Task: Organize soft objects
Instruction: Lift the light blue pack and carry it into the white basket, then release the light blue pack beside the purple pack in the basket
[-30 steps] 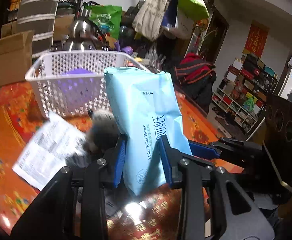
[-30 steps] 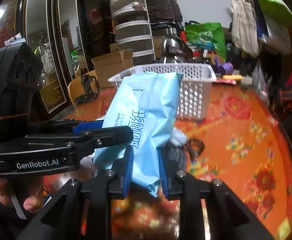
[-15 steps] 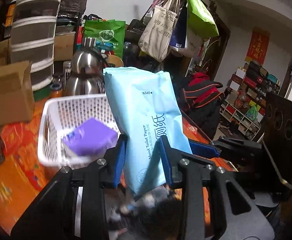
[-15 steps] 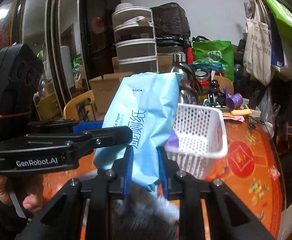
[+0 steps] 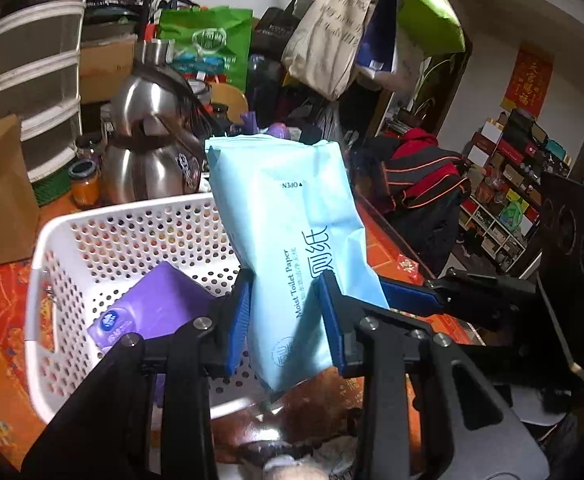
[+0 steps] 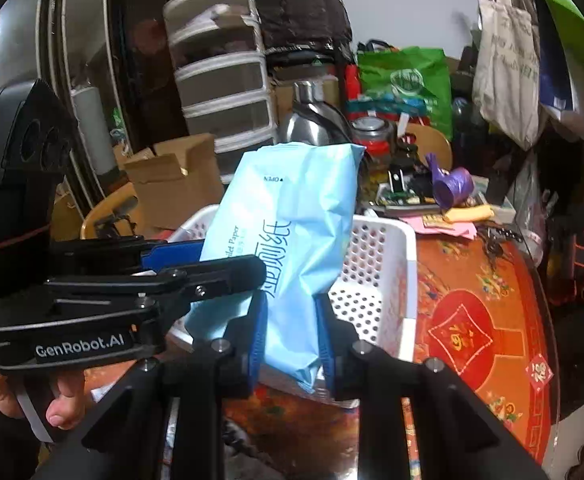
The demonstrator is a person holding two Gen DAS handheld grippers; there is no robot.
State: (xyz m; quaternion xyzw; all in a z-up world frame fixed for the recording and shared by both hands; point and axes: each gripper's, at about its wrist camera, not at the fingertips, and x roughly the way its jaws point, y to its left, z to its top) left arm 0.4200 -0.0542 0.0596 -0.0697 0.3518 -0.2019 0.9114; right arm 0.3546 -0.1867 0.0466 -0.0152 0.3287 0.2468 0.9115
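Blue pack [image 5: 292, 240] upright between grippers

My right claw [image 6: 292, 336] clamping the light-blue wipes pack [image 6: 288, 256], my left claw [image 6: 180, 268] gripping its side, white perforated basket [image 6: 376, 276] behind, on the red patterned surface [image 6: 476, 320]

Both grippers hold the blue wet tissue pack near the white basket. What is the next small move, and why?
Probably carry the moist toilet paper pack forward and lower it into the white basket. The left gripper and right gripper both clamp its lower end, it hangs above the basket's near rim, and free floor shows beside the purple tissue pack lying inside.
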